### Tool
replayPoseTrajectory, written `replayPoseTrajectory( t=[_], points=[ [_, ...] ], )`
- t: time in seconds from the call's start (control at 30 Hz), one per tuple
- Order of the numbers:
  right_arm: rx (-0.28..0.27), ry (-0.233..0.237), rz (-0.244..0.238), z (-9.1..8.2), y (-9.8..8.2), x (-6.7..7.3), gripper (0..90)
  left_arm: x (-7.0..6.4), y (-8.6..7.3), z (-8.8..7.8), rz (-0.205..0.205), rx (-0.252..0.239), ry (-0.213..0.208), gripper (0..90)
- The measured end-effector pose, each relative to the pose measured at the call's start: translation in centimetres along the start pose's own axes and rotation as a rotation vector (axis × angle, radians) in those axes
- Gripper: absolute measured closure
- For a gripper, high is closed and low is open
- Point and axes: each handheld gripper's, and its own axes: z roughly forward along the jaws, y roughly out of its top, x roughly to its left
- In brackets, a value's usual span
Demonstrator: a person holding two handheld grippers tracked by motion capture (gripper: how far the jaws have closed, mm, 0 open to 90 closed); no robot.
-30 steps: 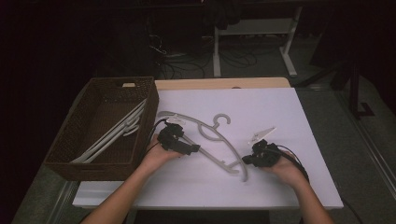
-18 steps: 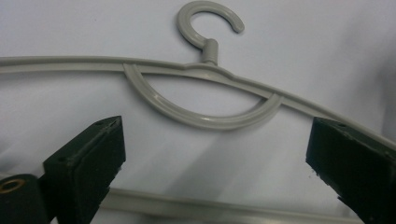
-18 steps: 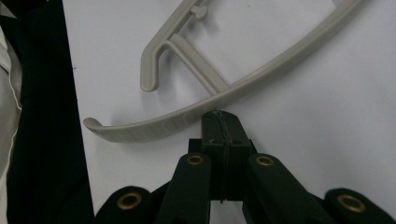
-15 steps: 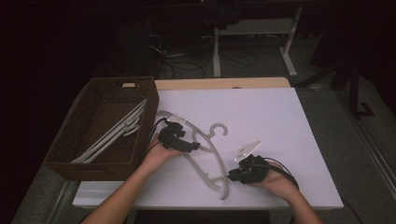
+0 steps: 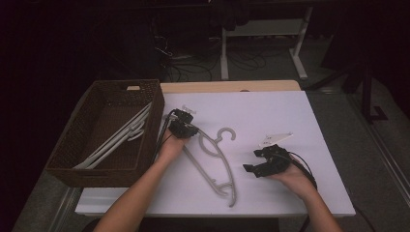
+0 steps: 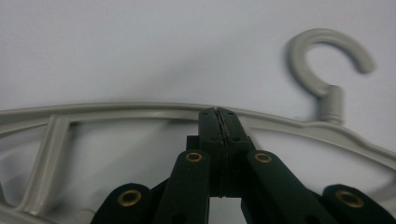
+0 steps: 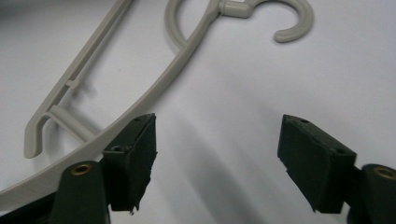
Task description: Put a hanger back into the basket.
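I read no brand, label or writing anywhere on the hanger, the basket or the grippers. By my count there is one grey plastic hanger point(image 5: 216, 157) out on the white counter point(image 5: 270, 111), a few more pale hangers point(image 5: 118, 137) lying inside the brown wicker basket point(image 5: 77, 150), though I can't tell exactly how many because they overlap, one basket, and my two grippers.

My left gripper point(image 5: 183, 126) sits just right of the basket, and in the left gripper view its jaws have just been closing and now meet tight on the upper arm of the hanger point(image 6: 140, 109), a little to the left of the hook point(image 6: 327, 56). So it is clamped on the hanger.

My right gripper point(image 5: 263, 162) is further from the basket, to the right of the hanger and apart from it. Its jaws have just been opening and stand wide and released point(image 7: 219, 158), with bare counter between them; the hanger's arm point(image 7: 154, 79) passes behind the left jaw.
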Motion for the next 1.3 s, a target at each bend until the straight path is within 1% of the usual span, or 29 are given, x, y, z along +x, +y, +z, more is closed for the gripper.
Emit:
replayPoseTrajectory(
  t=[0.13, 0.27, 0.4, 0.5, 0.6, 0.73, 0.83, 0.93, 1.0, 1.07, 1.1, 1.13, 1.17, 1.23, 1.3],
  points=[
    [-0.008, -0.011, 0.004, -0.3, -0.1, -0.2, 24.6, 0.4, 0.1, 0.8, -0.01, 0.004, 0.008, 89.9],
    [-0.021, -0.029, 0.013, -0.6, -0.2, -0.5, 24.3, 0.6, 0.8, 1.1, -0.018, -0.011, 0.013, 90.0],
    [-0.025, -0.035, 0.012, -0.7, -0.2, -0.6, 24.2, 0.4, 1.9, 1.9, -0.001, -0.012, 0.016, 90.0],
    [-0.027, -0.036, 0.009, -0.8, -0.2, -0.6, 24.1, 0.2, 2.7, 2.7, 0.004, -0.023, 0.007, 90.0],
    [-0.033, -0.038, 0.012, -0.9, -0.2, -0.8, 24.1, -0.2, 3.7, 3.6, 0.018, -0.029, -0.002, 90.0],
    [-0.04, -0.039, 0.009, -1.0, -0.2, -0.8, 24.1, -1.0, 5.4, 4.8, 0.048, -0.023, -0.02, 90.0],
    [-0.044, -0.039, 0.008, -1.2, -0.2, -0.9, 24.1, -1.9, 6.8, 5.8, 0.089, -0.013, -0.013, 90.0],
    [-0.046, -0.04, 0.012, -1.2, -0.2, -0.9, 24.1, -2.6, 7.7, 6.6, 0.1, -0.006, -0.028, 90.0],
    [-0.046, -0.039, 0.01, -1.2, -0.2, -0.9, 24.1, -3.0, 8.2, 7.0, 0.108, -0.006, -0.029, 90.0],
    [-0.046, -0.037, 0.006, -1.2, -0.2, -0.9, 24.1, -3.1, 8.4, 7.0, 0.101, -0.01, -0.034, 89.7],
    [-0.046, -0.037, 0.005, -1.2, -0.2, -0.9, 24.0, -3.0, 8.3, 6.8, 0.096, -0.012, -0.037, 86.0],
    [-0.046, -0.036, 0.005, -1.2, -0.2, -0.9, 23.9, -3.0, 8.3, 6.7, 0.088, -0.016, -0.038, 84.3],
    [-0.047, -0.035, 0.005, -1.2, -0.2, -0.9, 23.9, -2.9, 8.2, 6.3, 0.083, -0.022, -0.039, 82.7],
    [-0.049, -0.037, 0.006, -1.2, -0.2, -0.9, 23.8, -2.6, 7.9, 5.3, 0.074, -0.027, -0.026, 75.3],
    [-0.049, -0.04, 0.009, -1.3, -0.2, -0.9, 23.8, -2.2, 7.6, 4.4, 0.065, -0.029, -0.015, 70.1]
  ],
)
